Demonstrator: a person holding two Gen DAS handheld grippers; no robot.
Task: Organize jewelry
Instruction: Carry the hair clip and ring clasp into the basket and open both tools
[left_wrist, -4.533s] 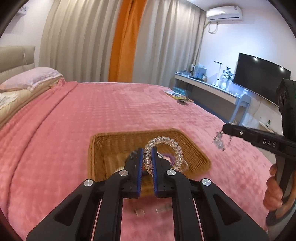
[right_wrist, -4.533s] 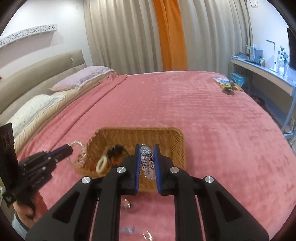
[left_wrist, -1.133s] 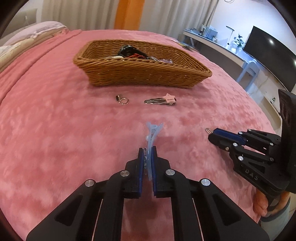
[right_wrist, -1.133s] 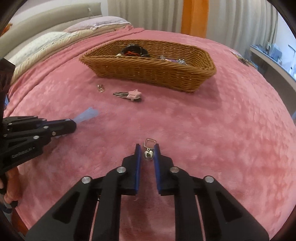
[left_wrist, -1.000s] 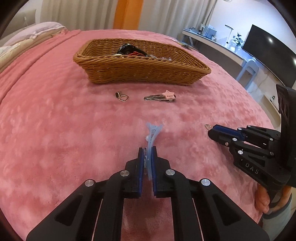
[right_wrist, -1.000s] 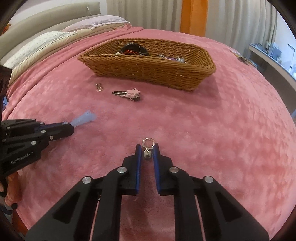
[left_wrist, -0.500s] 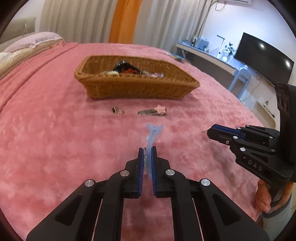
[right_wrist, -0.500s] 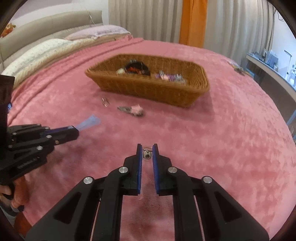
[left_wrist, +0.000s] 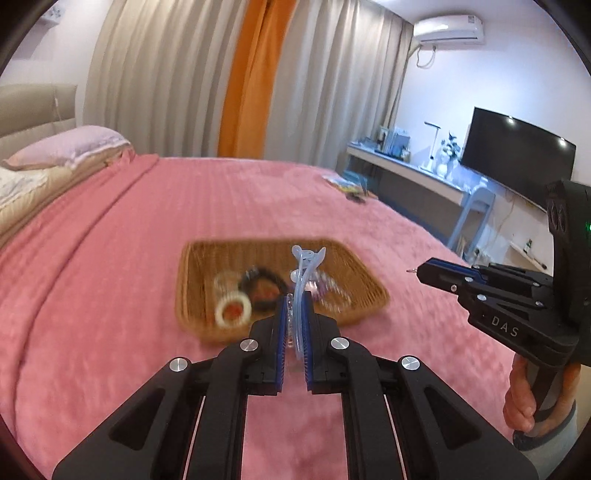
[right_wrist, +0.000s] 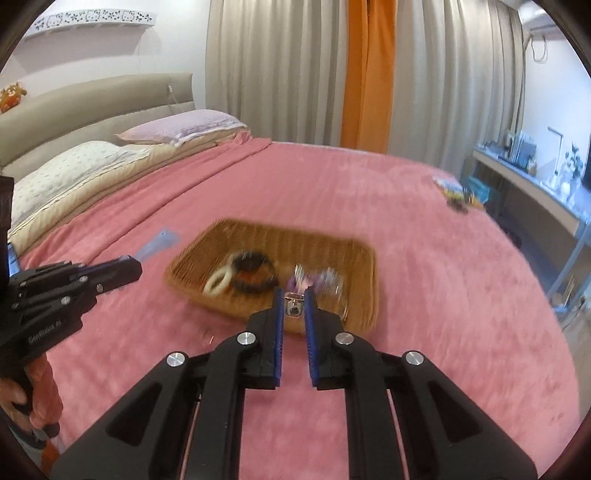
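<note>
Both grippers have risen off the pink bedspread (left_wrist: 110, 258) and now hang over the woven wicker basket (left_wrist: 192, 295). Pinched in the left gripper (left_wrist: 293, 306) is the translucent blue plastic hair clip (left_wrist: 301, 273), upright; the right gripper (right_wrist: 294, 306) clamps the small silver ring charm (right_wrist: 294, 309). Motion blur suggests speed: an early release could bounce either piece off the rim onto the bed.
</note>
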